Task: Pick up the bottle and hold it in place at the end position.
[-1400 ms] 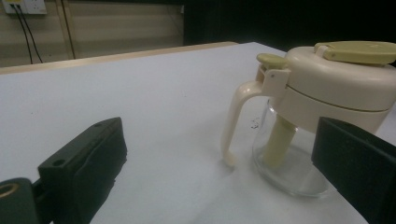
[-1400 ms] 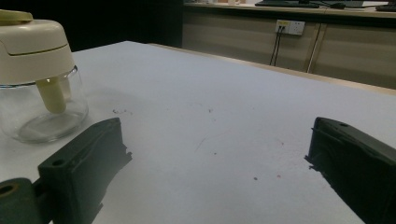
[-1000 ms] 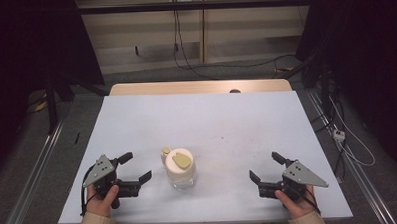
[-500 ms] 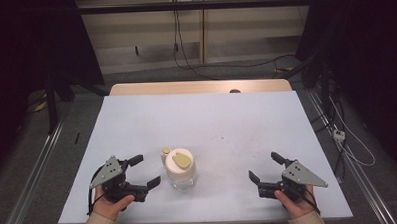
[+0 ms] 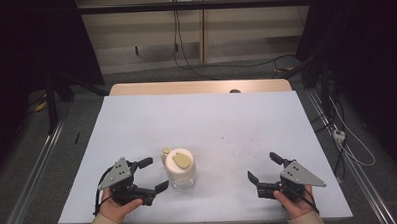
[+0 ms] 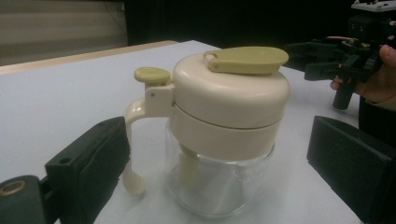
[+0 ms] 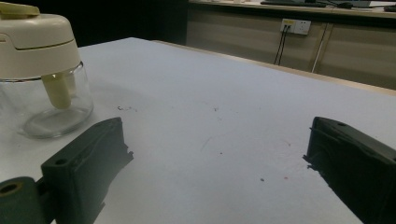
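Observation:
A clear glass jar with a cream lid and a yellowish-green flip cap (image 5: 180,167) stands near the table's front, left of centre; in the left gripper view the jar (image 6: 224,135) sits between the two black jaws, with a cream handle on its left. My left gripper (image 5: 153,174) is open, its fingertips just left of the jar and not touching it. My right gripper (image 5: 265,167) is open near the front right with nothing between its jaws. The jar (image 7: 44,70) stands at the far left in the right gripper view.
The white table (image 5: 222,121) has a wooden far edge (image 5: 200,87). Small dark specks (image 7: 126,108) lie on the surface right of the jar. Cables run over the floor behind and to the right of the table.
My left gripper has moved right toward the jar until its open jaws reach the jar's left side. The right gripper has hardly moved.

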Motion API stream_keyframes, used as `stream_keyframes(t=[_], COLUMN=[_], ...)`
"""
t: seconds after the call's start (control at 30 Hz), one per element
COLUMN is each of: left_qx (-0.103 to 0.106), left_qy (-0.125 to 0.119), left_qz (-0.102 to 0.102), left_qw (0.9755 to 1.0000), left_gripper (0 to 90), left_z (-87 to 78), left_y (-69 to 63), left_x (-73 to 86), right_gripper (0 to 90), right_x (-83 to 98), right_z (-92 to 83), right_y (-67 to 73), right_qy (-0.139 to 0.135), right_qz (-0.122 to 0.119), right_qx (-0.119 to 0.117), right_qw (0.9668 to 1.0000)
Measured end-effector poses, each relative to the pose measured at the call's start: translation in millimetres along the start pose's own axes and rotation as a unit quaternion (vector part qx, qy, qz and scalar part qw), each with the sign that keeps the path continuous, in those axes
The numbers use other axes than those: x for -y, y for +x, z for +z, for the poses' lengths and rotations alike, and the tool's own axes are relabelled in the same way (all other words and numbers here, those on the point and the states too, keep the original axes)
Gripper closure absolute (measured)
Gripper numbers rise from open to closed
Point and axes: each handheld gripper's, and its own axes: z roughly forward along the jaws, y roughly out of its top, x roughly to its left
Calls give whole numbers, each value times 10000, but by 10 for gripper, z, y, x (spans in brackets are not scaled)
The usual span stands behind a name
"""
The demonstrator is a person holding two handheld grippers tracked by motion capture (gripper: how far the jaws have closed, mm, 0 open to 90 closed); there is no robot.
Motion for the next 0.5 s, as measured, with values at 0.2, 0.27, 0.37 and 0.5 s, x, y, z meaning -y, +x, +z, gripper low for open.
stream_keyframes(t=[0.2, 0.27, 0.37, 0.5], left_qx=[-10, -6, 2, -39], left_qy=[101, 156, 210, 299], left_qz=[19, 37, 71, 116], left_qw=[9999, 9999, 9998, 9995], left_gripper=[72, 76, 79, 85], left_z=[43, 58, 82, 116], left_y=[-1, -5, -13, -24], left_x=[9, 10, 10, 5], right_gripper=[40, 40, 40, 41], right_x=[-3, -3, -2, -3], right_z=[0, 0, 3, 9], right_y=[6, 7, 8, 13], right_qy=[3, 3, 10, 12], right_qz=[-21, -21, -23, -45], right_qx=[1, -8, -14, -23], right_qw=[10000, 10000, 10000, 10000])
